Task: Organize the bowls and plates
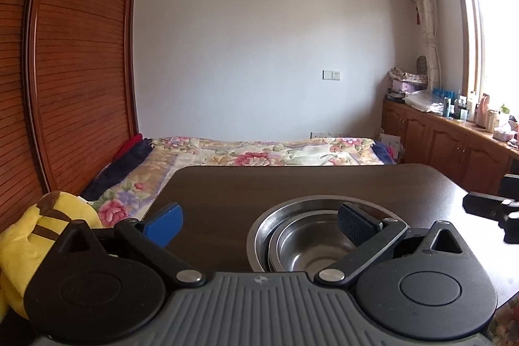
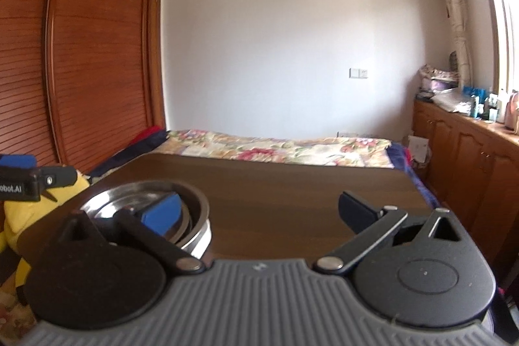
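The bowls sit nested on the table, close to its near edge. Both grippers hang over them with jaws apart and empty, the left gripper and the right gripper. A careless nudge could slide the steel stack off that edge.

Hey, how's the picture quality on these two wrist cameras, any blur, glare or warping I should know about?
Left wrist view: sharp; the window is blown out white and the wooden louvred wardrobe bows from fisheye. Right wrist view: softer overall, with the nested stainless steel bowls on the dark wooden table blurred, and the same overexposed window and curved edges.
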{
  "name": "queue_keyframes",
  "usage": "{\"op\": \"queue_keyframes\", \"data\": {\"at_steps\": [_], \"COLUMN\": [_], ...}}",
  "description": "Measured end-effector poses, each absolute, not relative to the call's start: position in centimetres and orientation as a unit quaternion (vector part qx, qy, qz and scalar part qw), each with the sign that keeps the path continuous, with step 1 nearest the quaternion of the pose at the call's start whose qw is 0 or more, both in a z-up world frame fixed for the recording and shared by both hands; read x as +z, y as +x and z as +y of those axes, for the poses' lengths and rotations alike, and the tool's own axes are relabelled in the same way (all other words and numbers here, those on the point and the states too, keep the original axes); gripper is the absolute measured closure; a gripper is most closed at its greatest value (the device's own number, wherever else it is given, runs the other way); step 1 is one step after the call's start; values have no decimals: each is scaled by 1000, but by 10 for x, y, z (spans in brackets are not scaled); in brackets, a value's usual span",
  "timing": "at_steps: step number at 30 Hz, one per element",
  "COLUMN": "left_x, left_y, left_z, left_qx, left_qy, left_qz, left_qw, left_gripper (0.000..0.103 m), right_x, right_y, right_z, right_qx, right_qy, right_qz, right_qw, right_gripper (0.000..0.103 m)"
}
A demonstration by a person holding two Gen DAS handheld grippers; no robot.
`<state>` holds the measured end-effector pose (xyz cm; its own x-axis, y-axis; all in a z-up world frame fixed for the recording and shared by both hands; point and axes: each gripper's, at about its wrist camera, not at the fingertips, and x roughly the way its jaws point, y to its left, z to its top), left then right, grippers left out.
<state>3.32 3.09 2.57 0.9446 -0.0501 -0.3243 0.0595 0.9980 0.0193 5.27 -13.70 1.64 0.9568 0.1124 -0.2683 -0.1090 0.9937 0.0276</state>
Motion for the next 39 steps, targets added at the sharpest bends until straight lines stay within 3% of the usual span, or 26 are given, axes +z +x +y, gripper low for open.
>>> {"op": "queue_keyframes", "data": {"at_steps": [9,39], "left_x": [33,23], "left_y": [23,14], "left_z": [21,13], "left_qx": [-32,-35], "left_qy": [30,39], "left_qz": [146,150], "left_qw": [988,987], "left_gripper": [0,0], "right_x": [18,9], "right_y": [44,41], "right_z": [-143,-147], "right_qx": [15,-3], "right_qy": [1,11], "right_qz": [102,105], "right_qw": [995,994], "right_gripper": [0,0]}}
